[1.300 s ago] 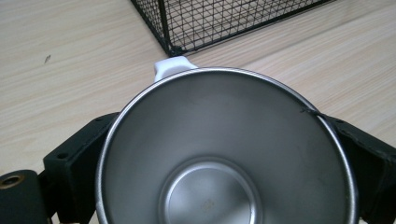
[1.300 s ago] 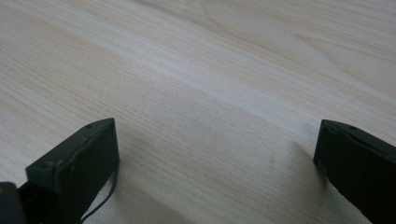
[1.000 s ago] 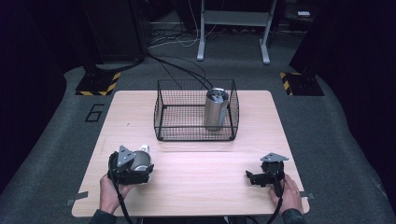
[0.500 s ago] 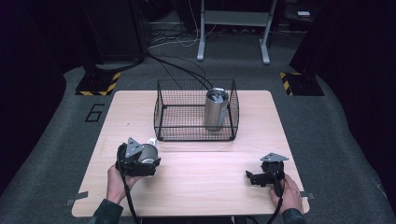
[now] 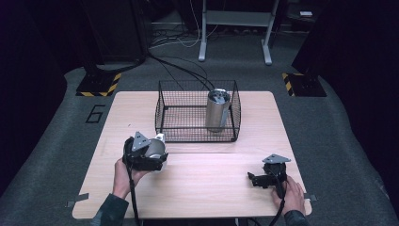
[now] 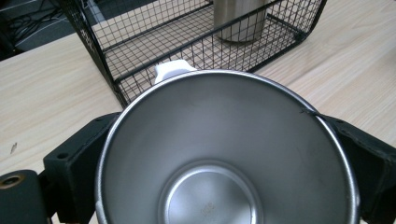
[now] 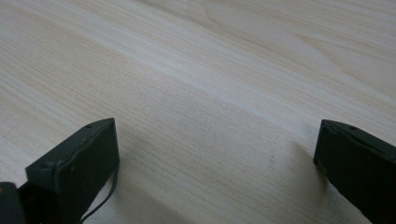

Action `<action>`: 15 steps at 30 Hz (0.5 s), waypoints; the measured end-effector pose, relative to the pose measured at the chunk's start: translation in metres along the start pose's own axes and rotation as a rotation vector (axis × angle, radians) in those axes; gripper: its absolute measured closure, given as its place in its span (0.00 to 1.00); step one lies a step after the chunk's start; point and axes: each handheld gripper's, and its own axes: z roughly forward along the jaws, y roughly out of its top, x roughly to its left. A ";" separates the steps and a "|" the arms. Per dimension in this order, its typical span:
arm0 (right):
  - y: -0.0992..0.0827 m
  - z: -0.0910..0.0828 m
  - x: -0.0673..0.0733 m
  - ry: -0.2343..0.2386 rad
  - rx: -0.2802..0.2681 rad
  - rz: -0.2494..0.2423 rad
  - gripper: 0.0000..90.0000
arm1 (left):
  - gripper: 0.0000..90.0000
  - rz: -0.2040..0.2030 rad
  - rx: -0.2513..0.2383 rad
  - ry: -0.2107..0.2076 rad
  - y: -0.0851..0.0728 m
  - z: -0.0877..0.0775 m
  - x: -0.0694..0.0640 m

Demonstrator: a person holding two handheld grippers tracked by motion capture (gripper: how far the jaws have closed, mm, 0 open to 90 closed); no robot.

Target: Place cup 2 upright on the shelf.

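Two steel vessels on one wooden table [image 5: 197, 174], one held and one caged.

Largest first: the table carries a black wire basket [image 5: 162, 115] at its far middle; inside the basket, toward its right side, a tall steel tumbler [image 5: 217, 109] stands upright; near the basket's front left corner the left gripper [image 5: 146, 153] is clamped across a steel cup [image 6: 224, 154], one jaw pressed on each side of the wall, the open mouth facing the gripper camera and a white tab [image 6: 172, 70] at the far rim; the right gripper [image 7: 215, 154] rests low at the table's near right, jaws wide apart with bare wood between. Judgement: the cup appears thin-walled, rigid, light and slick; a firm grip across the body below the rim seems soundest, since polished metal may slide.
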 end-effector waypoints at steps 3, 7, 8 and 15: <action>0.000 0.000 0.000 0.000 0.001 0.004 0.00 | 0.07 0.002 -0.008 -0.002 0.005 -0.001 0.001; 0.000 0.000 0.000 0.000 -0.001 -0.004 0.00 | 0.07 0.008 -0.018 -0.009 0.012 -0.002 0.002; 0.000 0.000 0.000 0.000 -0.001 -0.006 0.00 | 0.07 0.004 -0.026 -0.008 0.014 -0.001 0.002; 0.000 0.000 0.000 0.000 -0.001 -0.003 0.00 | 0.07 0.010 -0.035 -0.021 0.025 -0.003 0.003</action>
